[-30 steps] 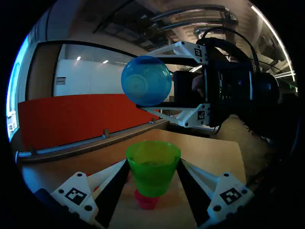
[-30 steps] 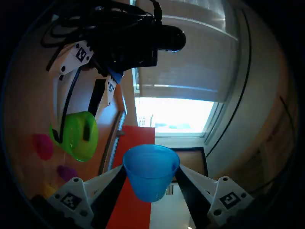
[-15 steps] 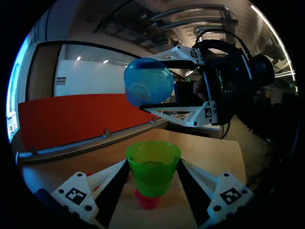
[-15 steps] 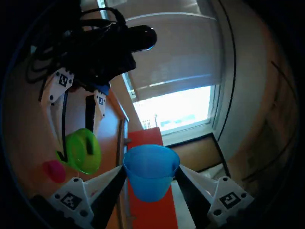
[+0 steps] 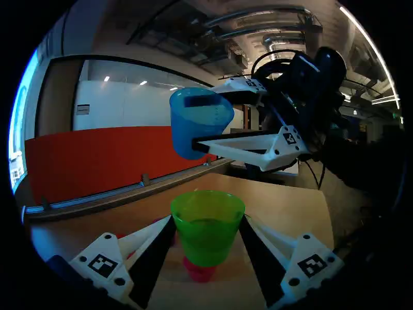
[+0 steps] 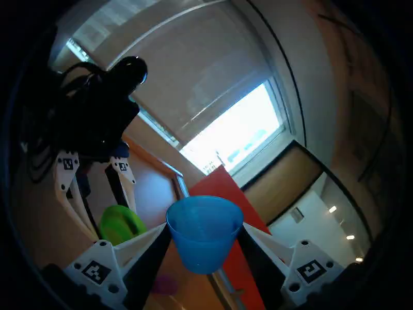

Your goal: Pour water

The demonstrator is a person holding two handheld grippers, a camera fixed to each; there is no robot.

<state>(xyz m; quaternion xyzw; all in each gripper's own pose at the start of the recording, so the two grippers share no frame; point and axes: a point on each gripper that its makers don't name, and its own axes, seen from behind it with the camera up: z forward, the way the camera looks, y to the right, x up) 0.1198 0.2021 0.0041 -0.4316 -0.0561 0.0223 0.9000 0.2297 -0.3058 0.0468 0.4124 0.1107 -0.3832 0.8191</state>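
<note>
In the left gripper view my left gripper [image 5: 206, 235] is shut on a green cup [image 5: 207, 225] with water in it, held above a wooden table [image 5: 289, 204]. Above and beyond it the right gripper [image 5: 222, 121] holds a blue cup [image 5: 199, 124], nearly upright and tipped slightly. In the right gripper view my right gripper [image 6: 204, 240] is shut on the same blue cup [image 6: 204, 232], which looks empty. The left gripper [image 6: 95, 204] with the green cup [image 6: 121, 223] hangs at lower left there.
A small pink cup [image 5: 199, 271] stands on the table below the green cup. A purple object [image 6: 165, 284] lies on the table in the right gripper view. A red partition [image 5: 103, 157] runs along the table's far edge. A window [image 6: 237, 134] is bright behind.
The right gripper has rolled back, bringing the blue cup from lying on its side over the green cup to nearly upright. The left gripper and green cup stayed still.
</note>
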